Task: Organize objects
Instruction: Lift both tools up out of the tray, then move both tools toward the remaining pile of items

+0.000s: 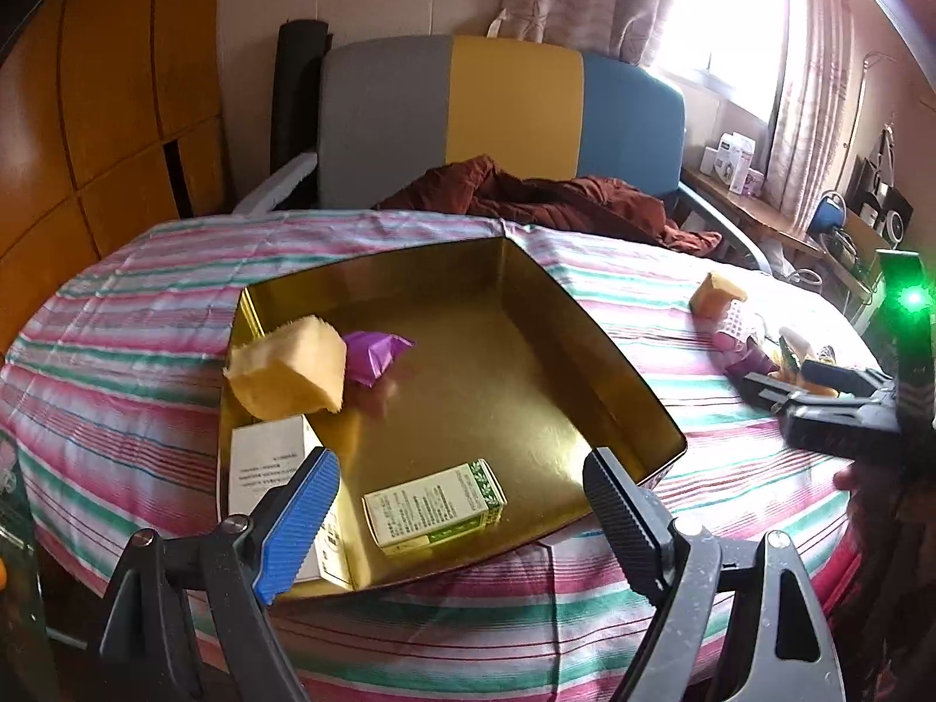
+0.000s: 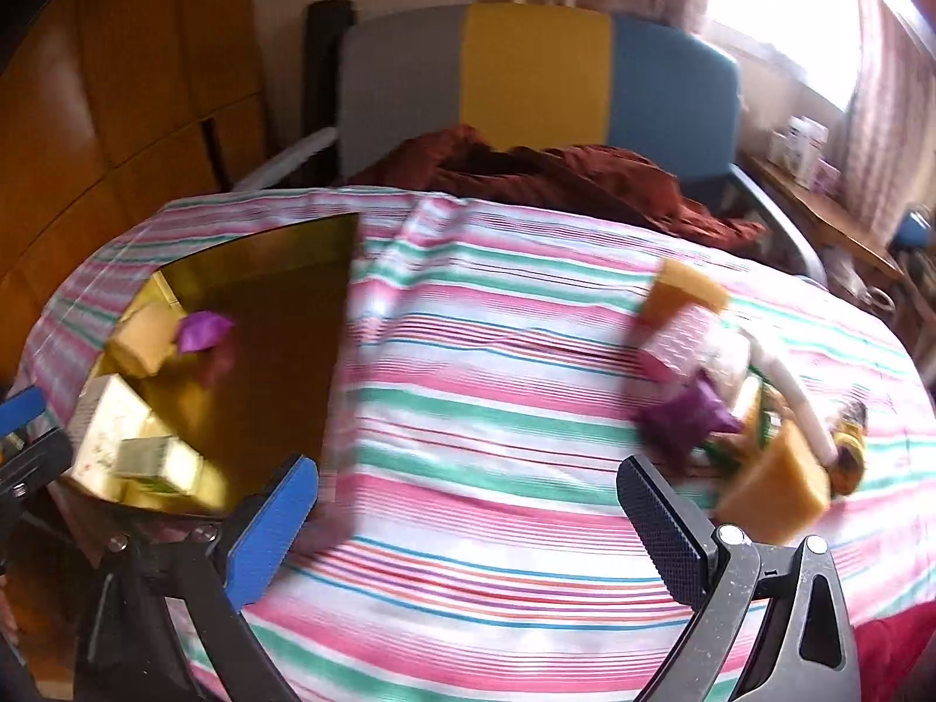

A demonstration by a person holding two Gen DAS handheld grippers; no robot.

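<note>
The table (image 2: 497, 409) has a striped cloth on it, and the job looks part way done. The big gold box (image 1: 585, 351) sits on the cloth and some things are in it: a yellow sponge (image 1: 289, 368) at 10 o'clock, a purple packet (image 1: 374, 354) just beside it, a white box (image 1: 263, 462) at 8 o'clock and a small green box (image 1: 436, 506) at 6 o'clock. More things wait in a pile (image 2: 754, 409) at 3 o'clock on the table, well apart from the gold box. I can see orange sponges and a purple packet there; the rest is too blurry to name.

I think the step now is to fetch one more thing from the pile. The right claw (image 2: 468, 520) needs to go toward 3 o'clock, close on one thing, and carry it over to the gold box.

The right claw is wide apart and holds nothing. The left claw (image 1: 462, 509) is wide apart too, hangs over the near edge of the gold box, and holds nothing
</note>
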